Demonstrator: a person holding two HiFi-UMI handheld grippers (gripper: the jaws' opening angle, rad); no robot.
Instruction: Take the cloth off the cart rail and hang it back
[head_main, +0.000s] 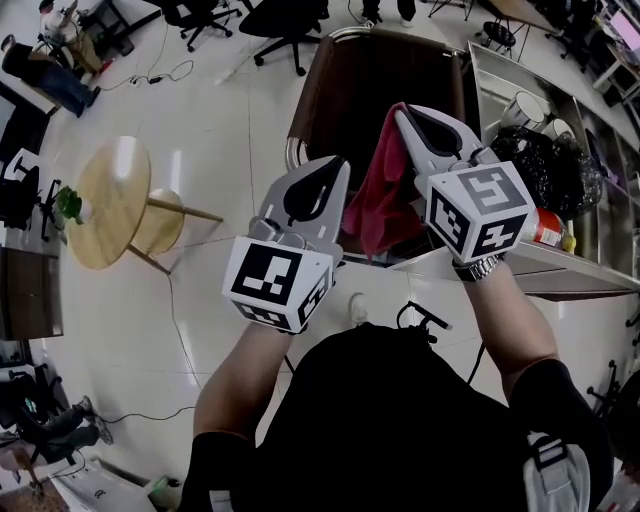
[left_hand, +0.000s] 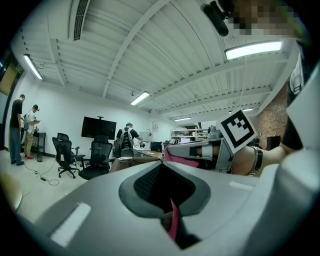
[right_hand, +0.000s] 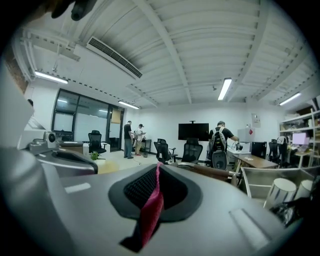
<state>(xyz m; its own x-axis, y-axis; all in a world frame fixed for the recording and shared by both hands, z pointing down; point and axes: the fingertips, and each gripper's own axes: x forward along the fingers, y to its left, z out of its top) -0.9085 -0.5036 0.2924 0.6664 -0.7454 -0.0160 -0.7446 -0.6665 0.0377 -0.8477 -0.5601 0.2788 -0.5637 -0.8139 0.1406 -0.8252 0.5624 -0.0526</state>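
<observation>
— Office floor (head_main: 200, 330), pale and glossy, with a round wooden table (head_main: 110, 200) off to the left. Where is the cloth?
— Up in the air. The red cloth (head_main: 378, 195) hangs bunched between the 2 claws, drooping over the cart's brown panel (head_main: 370, 80).
— Which one has it?
— Both. The right claw (head_main: 402, 113) is clamped on its top edge; the right gripper view shows a red fold pinched in the closed jaws. The left claw (head_main: 338, 165) is closed on a thin strip lower down, which the left gripper view shows nipped between its jaws.
— And the cart rail?
— The cart rail (head_main: 345, 35) curves round the panel's far end, apart from the cloth.
— Anything further out?
— A black bag (head_main: 545, 165) sits on the steel counter (head_main: 560, 262) to the right, and office chairs (head_main: 285, 25) stand beyond the rail.
</observation>
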